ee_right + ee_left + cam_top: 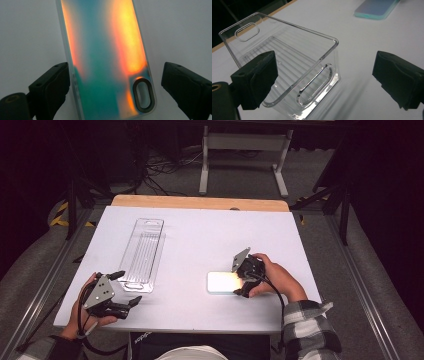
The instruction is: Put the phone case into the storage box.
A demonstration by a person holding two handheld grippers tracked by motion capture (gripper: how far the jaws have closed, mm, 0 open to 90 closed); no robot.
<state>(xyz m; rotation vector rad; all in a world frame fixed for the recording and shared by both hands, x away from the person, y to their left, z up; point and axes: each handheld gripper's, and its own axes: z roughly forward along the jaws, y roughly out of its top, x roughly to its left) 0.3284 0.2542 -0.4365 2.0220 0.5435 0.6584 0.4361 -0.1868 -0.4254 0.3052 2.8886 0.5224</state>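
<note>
Jaws of the right gripper [243, 279] stand wide astride the camera-hole end of an iridescent phone case [107, 57] lying flat on the white table [200, 240]. Left gripper [127, 290], equally wide, faces the clear plastic tray [284, 67]. Probably a pickup is starting: close squarely across the edges. Its orange-teal sheen washes out from above.
</note>
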